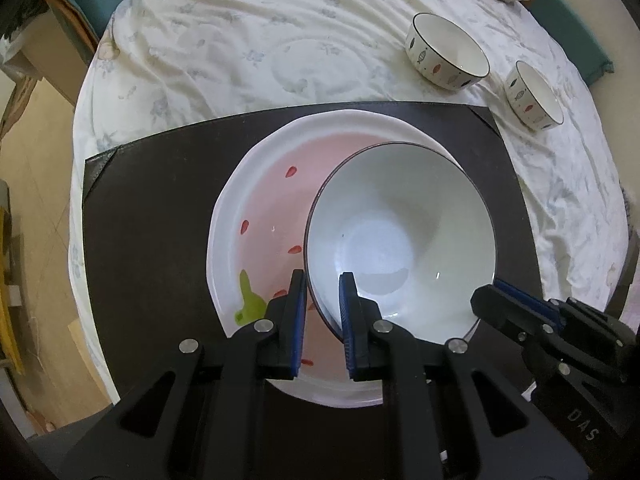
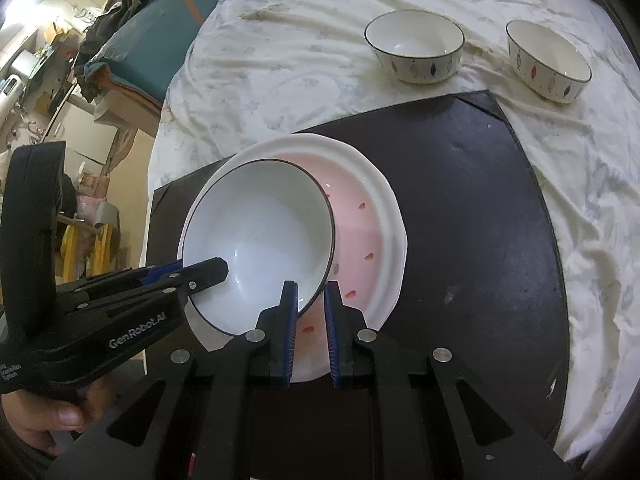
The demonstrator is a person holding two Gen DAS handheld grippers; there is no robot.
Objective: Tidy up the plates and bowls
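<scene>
Both grippers pinch one big bowl (image 1: 400, 236) by its dark rim, on opposite sides. Left gripper (image 1: 323, 300): jaws closed on the near-left rim, one blue pad inside the bowl, one outside. Right gripper (image 2: 311, 300): same grip on the bowl's other side, rim between its pads.

Bowl sits tilted over the plate (image 1: 256, 200), a white plate w/ pink centre, red seed marks and a green patch. Can't tell if the bowl's base touches the plate. Plate lies on a dark mat (image 1: 160, 208), and the mat lies on a bed w/ a pale floral sheet (image 1: 240, 40).

Two small bowls w/ leaf pattern stand upright on the sheet beyond the mat's far right corner, near each other but apart: one (image 1: 448, 50) farther, other (image 1: 534, 94) nearer the right edge.

A hand (image 2: 48, 420) holds the left gripper's handle in the right wrist view.
</scene>
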